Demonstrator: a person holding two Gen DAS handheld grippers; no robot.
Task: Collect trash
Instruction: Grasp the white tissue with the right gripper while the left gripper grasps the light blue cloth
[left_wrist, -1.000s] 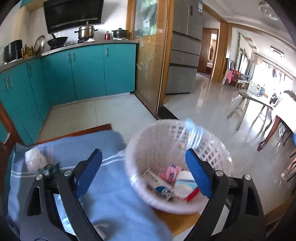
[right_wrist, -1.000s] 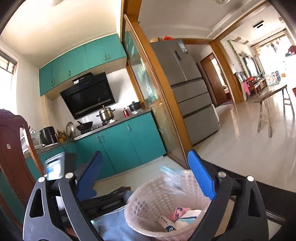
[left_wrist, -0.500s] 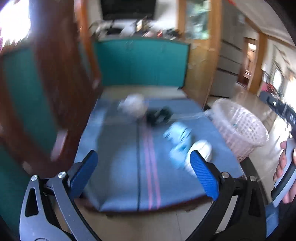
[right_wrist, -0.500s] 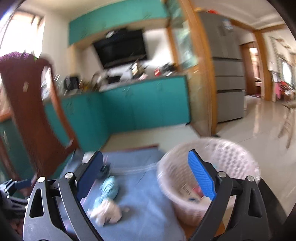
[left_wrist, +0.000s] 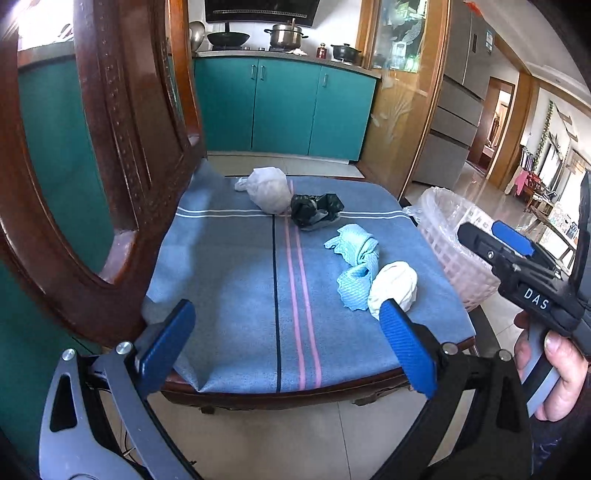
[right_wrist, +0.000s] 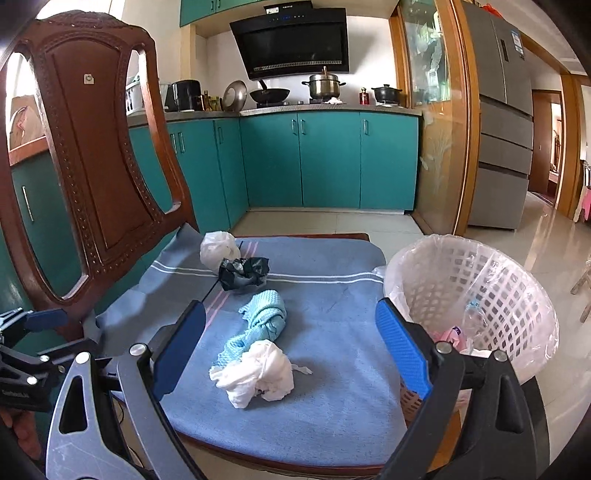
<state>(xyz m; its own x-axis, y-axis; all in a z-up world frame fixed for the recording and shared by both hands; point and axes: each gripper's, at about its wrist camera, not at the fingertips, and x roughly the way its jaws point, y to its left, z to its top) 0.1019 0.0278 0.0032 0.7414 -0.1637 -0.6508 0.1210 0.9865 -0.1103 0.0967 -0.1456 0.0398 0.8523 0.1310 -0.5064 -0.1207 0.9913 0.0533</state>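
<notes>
A wooden chair's seat carries a blue striped cloth with trash on it. A white crumpled tissue lies nearest, touching a light blue rag. Farther back sit a black crumpled bag and a white plastic bag. My right gripper hangs open over the seat's front, with the tissue just below and ahead of it. My left gripper is open and empty at the seat's near edge, and the tissue sits by its right fingertip. The white lattice basket stands at the seat's right side.
The carved chair back rises at the left, close to my left gripper. The lined basket holds a pink packet and clear plastic. A hand holds the right gripper's handle. Teal cabinets and tiled floor lie behind.
Both views swung off the basket and onto the chair seat. My left gripper pulled back from over the basket to the seat's front edge. My right gripper tilted down toward the trash.
</notes>
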